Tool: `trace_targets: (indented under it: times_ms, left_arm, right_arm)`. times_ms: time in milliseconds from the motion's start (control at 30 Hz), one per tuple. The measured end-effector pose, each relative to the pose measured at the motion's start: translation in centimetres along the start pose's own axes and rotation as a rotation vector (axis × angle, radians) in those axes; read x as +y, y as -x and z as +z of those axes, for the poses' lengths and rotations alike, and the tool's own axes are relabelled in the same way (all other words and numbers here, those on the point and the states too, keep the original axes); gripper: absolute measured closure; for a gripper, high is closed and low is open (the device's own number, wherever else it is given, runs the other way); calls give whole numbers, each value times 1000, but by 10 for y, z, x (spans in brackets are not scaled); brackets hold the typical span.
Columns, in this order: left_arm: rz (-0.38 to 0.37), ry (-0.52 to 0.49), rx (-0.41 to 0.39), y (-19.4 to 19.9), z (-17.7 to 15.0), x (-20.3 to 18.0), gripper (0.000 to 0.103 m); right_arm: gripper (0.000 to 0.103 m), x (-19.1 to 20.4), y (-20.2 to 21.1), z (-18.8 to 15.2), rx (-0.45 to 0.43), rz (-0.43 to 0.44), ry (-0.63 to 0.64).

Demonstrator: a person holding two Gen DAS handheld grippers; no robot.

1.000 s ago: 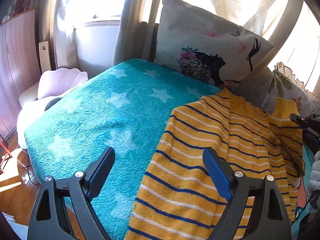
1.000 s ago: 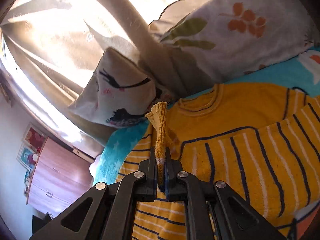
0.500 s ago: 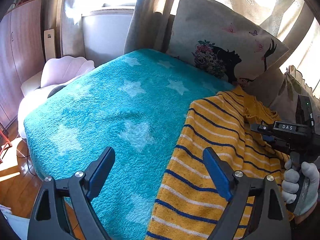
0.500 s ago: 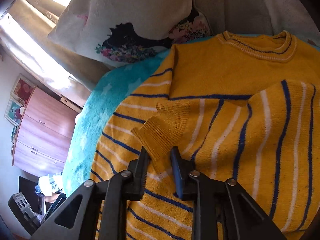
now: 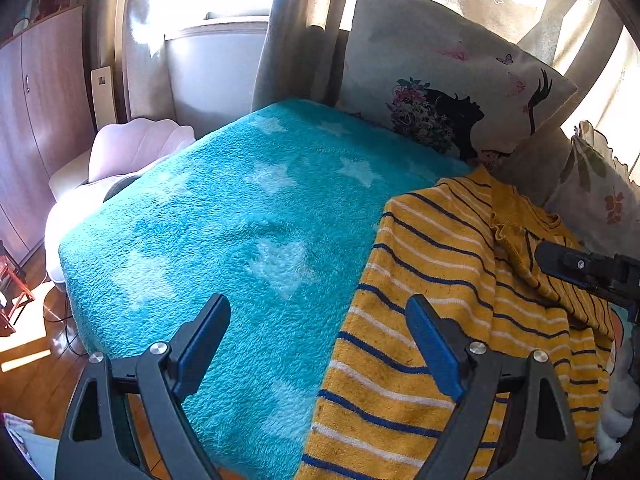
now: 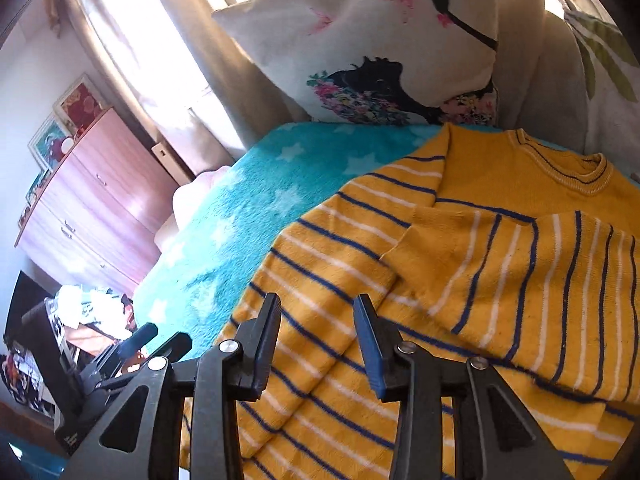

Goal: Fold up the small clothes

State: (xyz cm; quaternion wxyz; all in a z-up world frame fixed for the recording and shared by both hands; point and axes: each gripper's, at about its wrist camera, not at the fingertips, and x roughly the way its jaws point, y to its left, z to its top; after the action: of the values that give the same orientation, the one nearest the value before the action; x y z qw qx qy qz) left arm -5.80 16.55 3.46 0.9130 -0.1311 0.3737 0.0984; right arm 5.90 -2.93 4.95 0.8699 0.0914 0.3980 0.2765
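No writing, label, brand or number can be read in either view. The pillow (image 5: 448, 92) carries only a printed picture of a woman's silhouette with flowers and butterflies, and the framed pictures (image 6: 68, 120) on the wall are too blurred to read.

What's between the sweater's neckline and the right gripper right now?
In the right wrist view, the folded-over striped sleeve lies across the yellow sweater between its collar and the open right gripper.
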Motion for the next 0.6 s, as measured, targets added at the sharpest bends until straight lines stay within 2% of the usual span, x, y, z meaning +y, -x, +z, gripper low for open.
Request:
trace_targets:
  times_ms: [367,533,600]
  left_arm:
    - [31,50,-32,18,0,28,14]
    - [44,87,-44,23,1,45,14]
    - [45,97,-46,25,0,50,14]
  right_arm:
    - [59,45,-20,-63,153,80,51]
    - [58,59,-36,-86,212,38,81]
    - [58,64,-34,-92,198,-1,93]
